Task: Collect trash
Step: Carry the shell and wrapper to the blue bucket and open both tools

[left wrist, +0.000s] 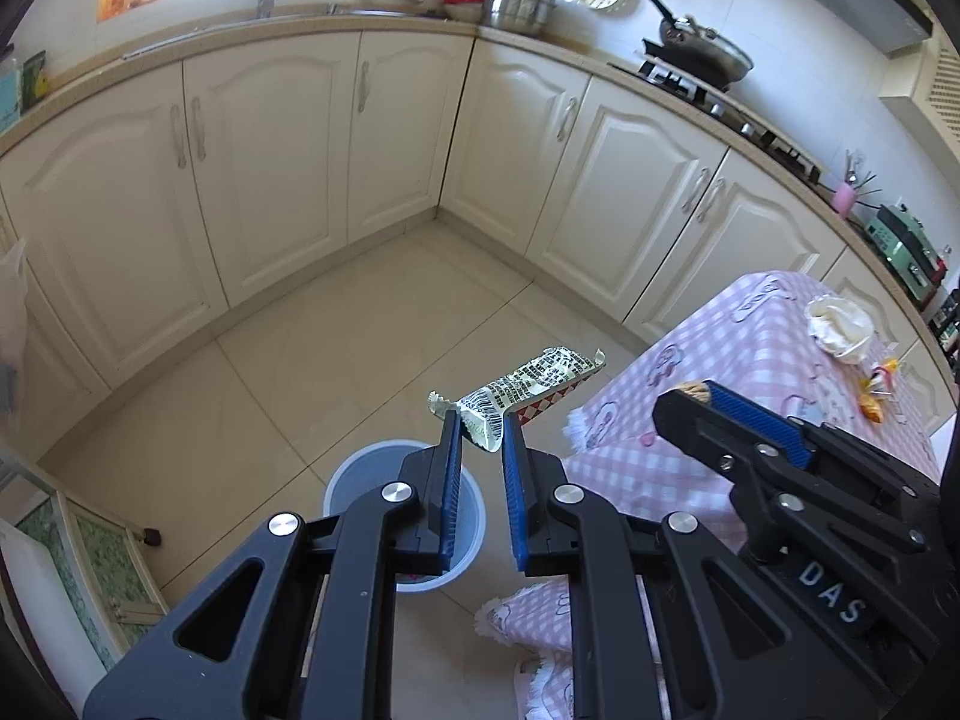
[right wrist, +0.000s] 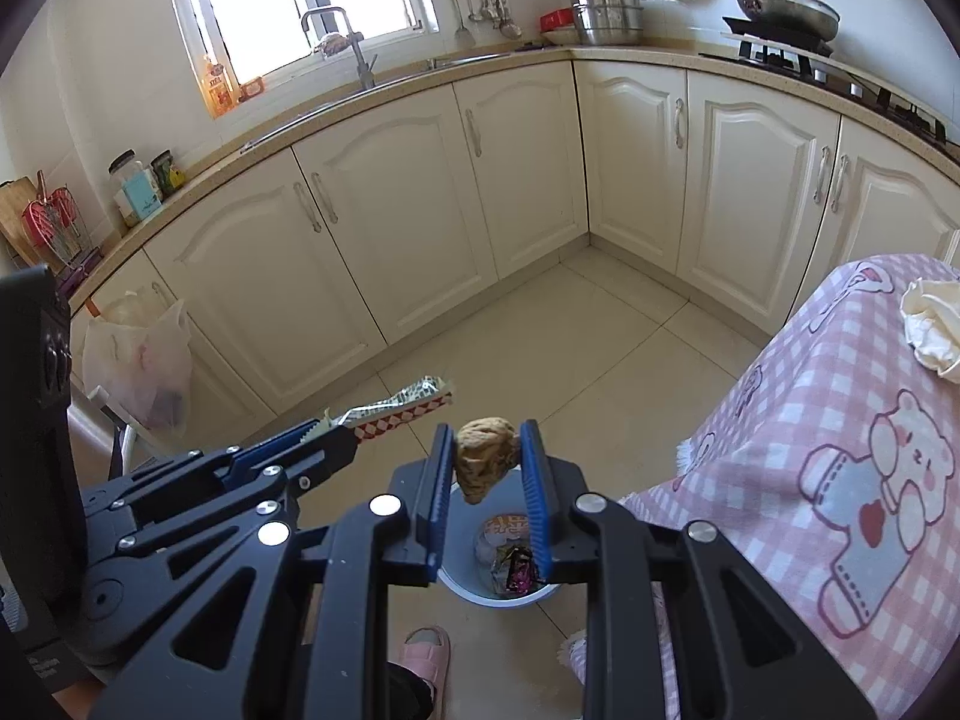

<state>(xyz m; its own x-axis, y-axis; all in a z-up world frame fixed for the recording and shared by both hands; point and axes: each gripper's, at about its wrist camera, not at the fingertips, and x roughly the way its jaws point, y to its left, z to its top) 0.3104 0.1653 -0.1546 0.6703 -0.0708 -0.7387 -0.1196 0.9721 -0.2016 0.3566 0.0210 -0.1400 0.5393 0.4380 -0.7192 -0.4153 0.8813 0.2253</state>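
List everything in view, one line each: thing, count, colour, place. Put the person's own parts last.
snack wrapper: one, yellowish printed, held above the bin
brown wad: one, held above the bin
trash bin: one, pale blue, on the floor, wrappers inside
crumpled paper: one, white, on the tablecloth
tablecloth: one, pink check, right
plastic bag: one, clear, hanging left
wok: one, on the stove
slipper: one, pink, on the floor
left hand-held gripper: black, blue pads
right hand-held gripper: same

"DAS" on right tool
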